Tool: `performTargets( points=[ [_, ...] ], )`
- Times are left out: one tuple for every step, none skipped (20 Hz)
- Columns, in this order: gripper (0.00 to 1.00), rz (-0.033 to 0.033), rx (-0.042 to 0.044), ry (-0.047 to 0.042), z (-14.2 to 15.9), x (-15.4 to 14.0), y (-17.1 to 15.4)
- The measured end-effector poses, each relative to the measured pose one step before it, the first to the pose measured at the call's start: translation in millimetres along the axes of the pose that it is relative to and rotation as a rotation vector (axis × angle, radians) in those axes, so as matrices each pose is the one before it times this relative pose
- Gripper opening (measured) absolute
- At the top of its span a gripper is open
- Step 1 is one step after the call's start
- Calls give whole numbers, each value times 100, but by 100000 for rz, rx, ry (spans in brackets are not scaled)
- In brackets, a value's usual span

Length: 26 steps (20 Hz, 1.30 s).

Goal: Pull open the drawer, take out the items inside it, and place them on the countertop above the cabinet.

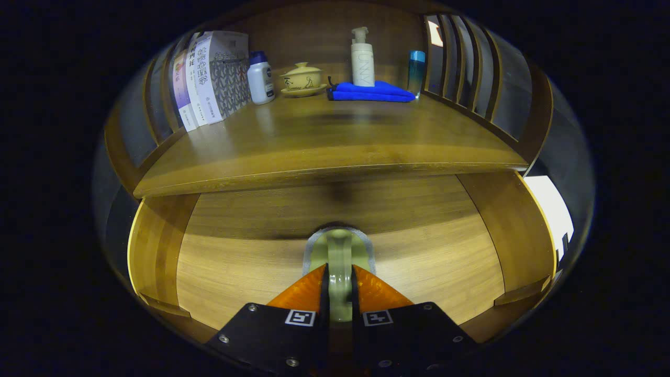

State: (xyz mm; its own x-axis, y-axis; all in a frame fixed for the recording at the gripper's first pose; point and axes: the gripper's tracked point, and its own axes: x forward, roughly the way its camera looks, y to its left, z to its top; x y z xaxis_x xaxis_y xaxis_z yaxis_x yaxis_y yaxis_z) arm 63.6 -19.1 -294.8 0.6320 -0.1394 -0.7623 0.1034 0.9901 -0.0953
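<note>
Inside the open drawer, the tool grips a pale-green cup.

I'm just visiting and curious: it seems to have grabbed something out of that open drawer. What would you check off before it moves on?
1. Drawer pulled open: ok.
2. Gripper closed on the pale green item, an orange finger pressing each side: ok.
3. What the item is, and how firm the hold: cannot tell.
4. Item lifted off the drawer floor: cannot tell.
5. Bare space on the countertop, in front of the blue cloth, lidded bowl and books: ok.
6. Anything else left in the drawer: none seen; the part under the countertop is hidden, so cannot tell.
</note>
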Motion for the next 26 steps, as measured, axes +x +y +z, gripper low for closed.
performTargets(
  points=[
    [16, 311, -1336, -1016, 14, -142, 40],
    [14, 620, -1732, -2010, 199, -353, 83],
    [13, 93, -1006, -1971, 132, -329, -103],
    [13, 974, -800, -2056, 336, -468, 178],
    [13, 325, -516, -1225, 162, -349, 49],
    [13, -163, -653, -1175, 343, -564, -67],
    [13, -537, -673, -827, 219, -522, -232],
    [13, -630, -471, -1067, 380, -615, -195],
    [13, -388, -104, -1149, 334, -559, -147],
    [13, -117, 28, -1374, 478, -675, -149],
    [13, -688, 50, -1417, 567, -536, -317],
    [13, -826, 117, -1845, 830, -619, -402],
    [13, -468, 197, -2127, 847, -408, -276],
    [13, -264, 179, -2108, 1030, -385, -269],
    [13, -185, 219, -2146, 915, -222, -322],
    [13, 90, 189, 207, 527, -75, -115],
    [13, -152, -375, 634, 6, -141, -171],
    [13, -461, -1258, 1240, -106, -76, -121],
    [13, -1744, -2012, 276, 41, -205, -460],
    [13, -1428, -1667, -212, 277, -280, -318],
    [13, -666, -1142, -1012, 377, -373, -56],
    [13, -186, -593, -1907, 745, -395, -74],
    [13, -6, -124, -1960, 730, -286, -77],
    [13, 4, 424, -1953, 915, -137, -96],
    [13, 472, 780, -2172, 895, -116, 6],
    [13, 757, 1018, -2438, 1139, 176, 110]
  ],
)
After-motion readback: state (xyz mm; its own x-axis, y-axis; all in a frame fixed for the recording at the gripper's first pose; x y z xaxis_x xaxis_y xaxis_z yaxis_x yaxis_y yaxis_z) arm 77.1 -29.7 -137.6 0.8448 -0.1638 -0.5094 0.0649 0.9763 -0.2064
